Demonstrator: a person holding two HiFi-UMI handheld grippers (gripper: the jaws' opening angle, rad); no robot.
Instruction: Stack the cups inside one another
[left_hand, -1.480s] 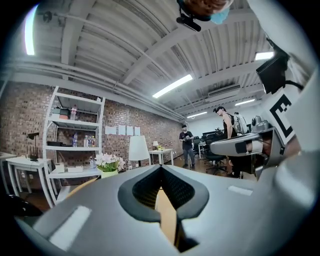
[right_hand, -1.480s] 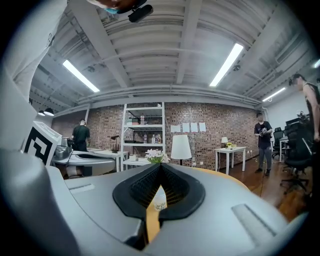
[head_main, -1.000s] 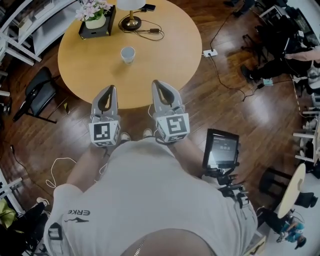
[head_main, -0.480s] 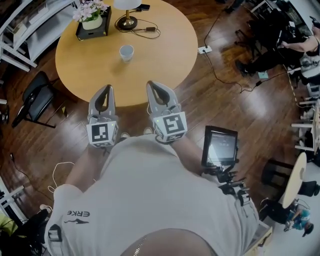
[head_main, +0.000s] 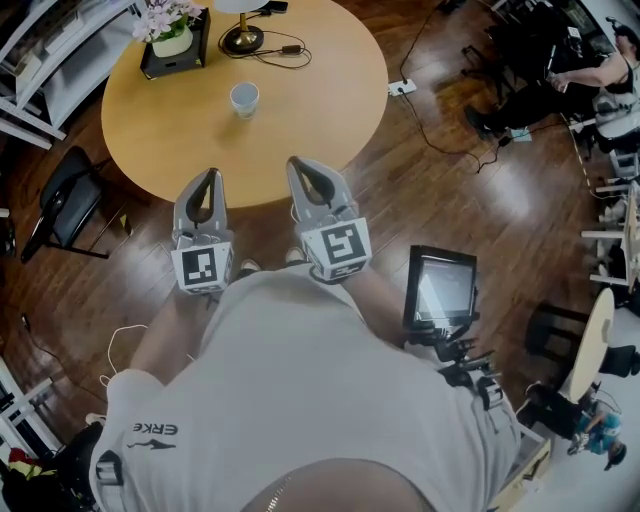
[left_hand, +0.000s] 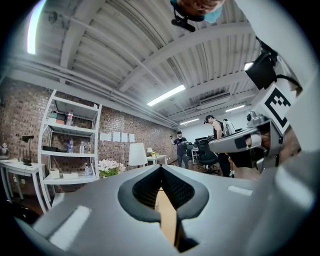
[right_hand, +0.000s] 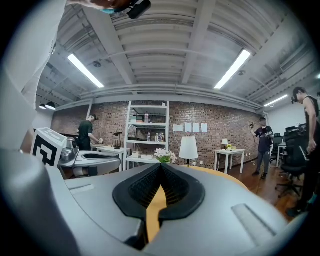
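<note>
We held left tool (head_main: 211, 176) and right tool (head_main: 303, 166) at table's (head_main: 320, 120) near edge, both closed tight, nothing between jaws. Judged no grasp under way: stacking either done or not begun. Next move, if any: open one tool, reach across table. Only one cup (head_main: 244, 98) seen: pale, upright, on table's far-left part, well apart from tools. Whether others sat nested inside, we couldn't tell.

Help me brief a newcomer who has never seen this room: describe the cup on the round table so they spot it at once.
Find the round wooden table at the top of the head view. Along its far edge stand potted flowers and a lamp base; the cup sits alone nearer the middle. It is the only small, pale, open-topped thing there.
</note>
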